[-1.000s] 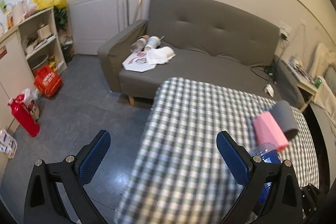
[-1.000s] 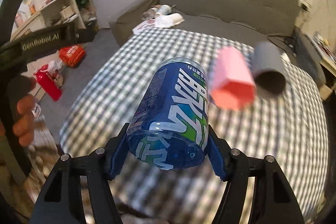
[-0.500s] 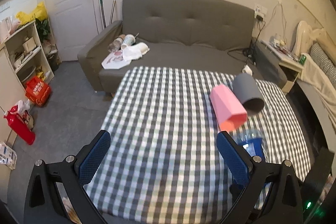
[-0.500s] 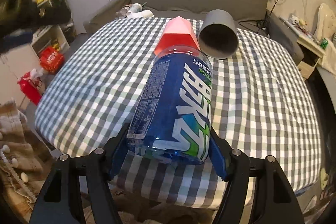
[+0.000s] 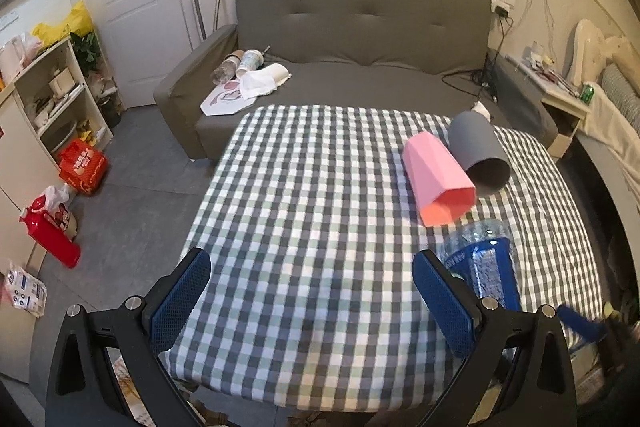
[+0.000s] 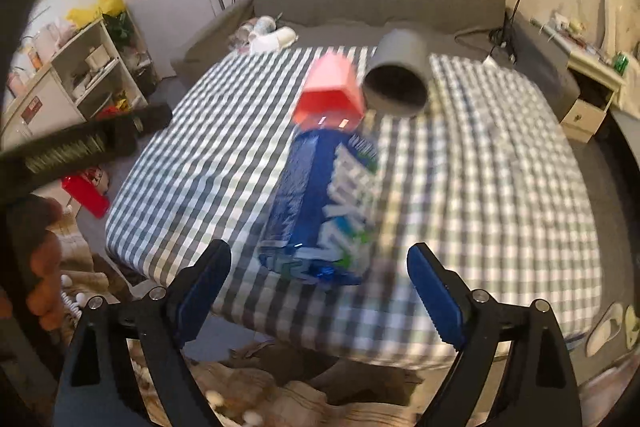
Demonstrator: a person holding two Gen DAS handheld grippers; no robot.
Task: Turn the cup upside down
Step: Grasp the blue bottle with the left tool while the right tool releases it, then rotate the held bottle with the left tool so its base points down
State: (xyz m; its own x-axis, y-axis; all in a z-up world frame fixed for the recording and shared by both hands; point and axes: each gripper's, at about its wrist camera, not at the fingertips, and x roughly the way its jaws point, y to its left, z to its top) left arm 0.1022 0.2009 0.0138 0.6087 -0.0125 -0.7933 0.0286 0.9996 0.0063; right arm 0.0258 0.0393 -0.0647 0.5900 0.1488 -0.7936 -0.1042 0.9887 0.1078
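A blue printed plastic cup [image 6: 324, 211] lies on its side on the checked tablecloth [image 6: 480, 187], its base towards me, blurred. My right gripper [image 6: 318, 285] stands open just behind it, its pads apart from the cup. In the left wrist view the same blue cup [image 5: 486, 263] shows past the right finger. My left gripper [image 5: 312, 303] is open over the near edge of the cloth [image 5: 300, 227] with nothing between its fingers. A pink faceted cup [image 5: 438, 177] and a grey cup [image 5: 478, 153] lie on their sides beyond the blue cup.
A grey sofa [image 5: 360, 39] with cups and papers stands behind the table. On the left are a shelf unit [image 5: 60, 99], a red bag [image 5: 82, 167] and a red bottle [image 5: 50, 237] on the floor. A bedside table [image 5: 564, 103] is at the right. A hand [image 6: 44, 267] holds the other gripper at left.
My right gripper has let go of the blue cup and opened; the cup now lies on the cloth. The left gripper's view has shifted a little, still open.
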